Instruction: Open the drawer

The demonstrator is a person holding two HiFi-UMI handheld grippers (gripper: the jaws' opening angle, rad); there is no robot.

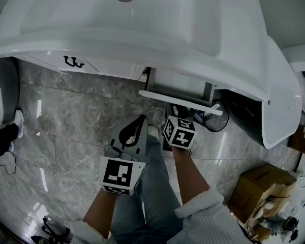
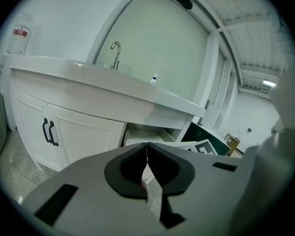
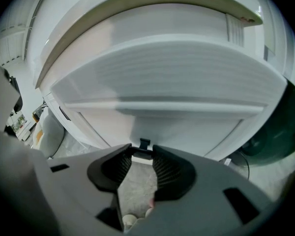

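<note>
The white vanity's drawer (image 1: 180,100) stands partly pulled out under the basin (image 1: 142,19). My right gripper (image 3: 142,150) points up at the drawer front (image 3: 177,127), and its jaw tips close on the small black handle (image 3: 144,143). In the head view only its marker cube (image 1: 179,132) shows, just below the drawer front. My left gripper (image 1: 141,121) hangs to the left of it, shut and empty, with its tips (image 2: 147,144) touching. It faces the open drawer (image 2: 147,134) from a short way off.
Cabinet doors with black pull handles (image 1: 73,62) (image 2: 50,132) sit left of the drawer. A dark round object (image 1: 213,118) lies on the floor to its right. A cardboard box (image 1: 262,187) stands at the lower right. The person's legs (image 1: 152,187) are over the marble floor.
</note>
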